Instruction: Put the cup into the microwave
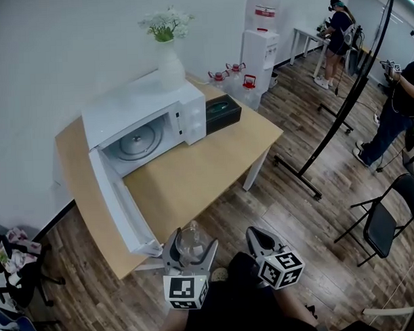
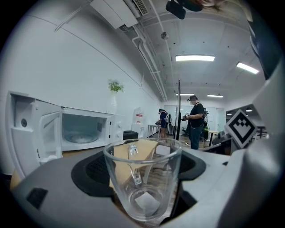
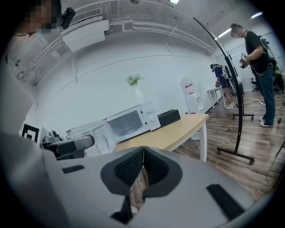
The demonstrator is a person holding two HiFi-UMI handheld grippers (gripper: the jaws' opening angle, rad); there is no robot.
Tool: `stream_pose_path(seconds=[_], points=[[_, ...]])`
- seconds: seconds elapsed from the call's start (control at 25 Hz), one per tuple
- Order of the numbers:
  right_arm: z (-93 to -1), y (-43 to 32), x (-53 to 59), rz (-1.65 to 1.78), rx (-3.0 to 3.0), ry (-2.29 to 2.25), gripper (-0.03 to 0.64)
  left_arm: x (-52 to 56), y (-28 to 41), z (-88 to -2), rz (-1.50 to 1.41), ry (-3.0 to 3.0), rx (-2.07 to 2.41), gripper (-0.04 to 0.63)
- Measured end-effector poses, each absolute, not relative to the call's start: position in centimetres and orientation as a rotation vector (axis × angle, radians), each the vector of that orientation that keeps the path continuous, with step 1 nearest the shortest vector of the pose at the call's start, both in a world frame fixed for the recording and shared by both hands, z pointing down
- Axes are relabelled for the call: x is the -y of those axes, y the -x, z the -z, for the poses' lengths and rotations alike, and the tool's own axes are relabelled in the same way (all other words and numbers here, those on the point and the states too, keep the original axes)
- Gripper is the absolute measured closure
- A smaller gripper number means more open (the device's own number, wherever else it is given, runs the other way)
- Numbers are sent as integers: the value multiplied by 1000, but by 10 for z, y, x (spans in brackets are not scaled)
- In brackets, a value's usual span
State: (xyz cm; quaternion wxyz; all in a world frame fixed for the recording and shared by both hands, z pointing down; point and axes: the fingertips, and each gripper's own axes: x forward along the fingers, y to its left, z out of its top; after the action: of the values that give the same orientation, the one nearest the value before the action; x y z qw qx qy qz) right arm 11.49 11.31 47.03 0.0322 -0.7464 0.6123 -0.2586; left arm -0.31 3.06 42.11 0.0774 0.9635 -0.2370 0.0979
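Observation:
A clear glass cup (image 1: 190, 243) with a handle sits upright between the jaws of my left gripper (image 1: 190, 256), just off the table's near edge. In the left gripper view the cup (image 2: 143, 182) fills the gap between the black pads, and the left gripper (image 2: 142, 171) is shut on it. The white microwave (image 1: 146, 126) stands at the back of the table with its door (image 1: 120, 205) swung wide open toward me and the turntable (image 1: 136, 141) showing. My right gripper (image 1: 258, 242) hangs beside the left one, jaws shut with nothing between them (image 3: 142, 169).
A wooden table (image 1: 194, 175) carries the microwave, a white vase of flowers (image 1: 168, 57) on top of it, and a black box (image 1: 223, 112) at its right. A water dispenser (image 1: 259, 47), folding chair (image 1: 385, 213), black stand (image 1: 341, 116) and people stand at the right.

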Motion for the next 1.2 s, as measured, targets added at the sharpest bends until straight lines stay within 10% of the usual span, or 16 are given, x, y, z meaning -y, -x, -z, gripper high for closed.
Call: stream_pose_path(seconds=[1.2], points=[[-477,-155,18,868,-2176,2120,624,70,-31,-426,-283,-2757,978,189]])
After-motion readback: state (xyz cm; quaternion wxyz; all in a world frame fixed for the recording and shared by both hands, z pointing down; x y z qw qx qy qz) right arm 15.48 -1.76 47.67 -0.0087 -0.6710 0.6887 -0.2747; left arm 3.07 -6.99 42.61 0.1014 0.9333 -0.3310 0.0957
